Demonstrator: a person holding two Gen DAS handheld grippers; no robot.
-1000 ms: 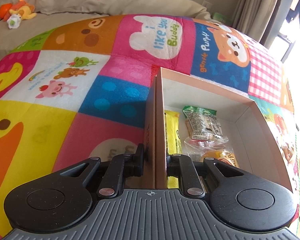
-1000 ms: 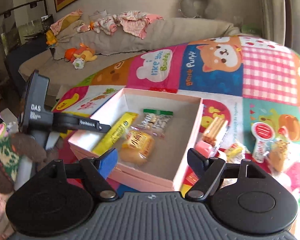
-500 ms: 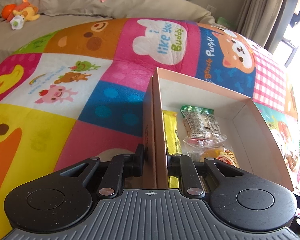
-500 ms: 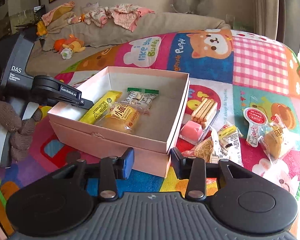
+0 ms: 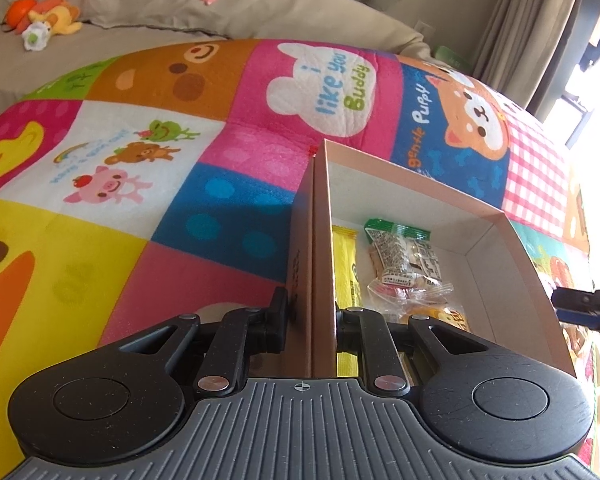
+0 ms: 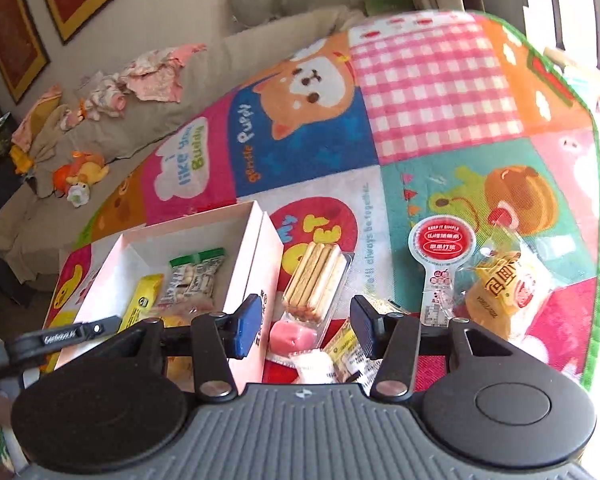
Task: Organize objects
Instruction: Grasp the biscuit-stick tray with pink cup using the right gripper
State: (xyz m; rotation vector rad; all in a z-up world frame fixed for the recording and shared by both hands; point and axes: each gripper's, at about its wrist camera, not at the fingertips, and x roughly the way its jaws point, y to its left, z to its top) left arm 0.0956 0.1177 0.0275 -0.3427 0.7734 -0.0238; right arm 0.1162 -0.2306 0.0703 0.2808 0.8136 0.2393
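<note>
Left hand-held gripper (image 5: 311, 318) angled downward, jaws clamped on the near side wall of the pink cardboard box (image 5: 320, 240); one finger outside the wall, one inside. Box sits on the patchwork play mat (image 5: 180, 160). Inside the box: yellow snack bar (image 5: 346, 268), green-topped biscuit packet (image 5: 404, 256), wrapped bun (image 5: 440, 314).

Right hand-held gripper (image 6: 302, 326) angled downward over the loose snacks right of the box, jaws opening, nothing pinched; a pink jelly cup (image 6: 294, 338) lies below the gap.

Right view only: wafer-stick tray (image 6: 316, 280), round-headed red-label sachet (image 6: 440, 256), yellow cake packet (image 6: 500, 288) on the mat. Left view only: the grip on the wall.
</note>
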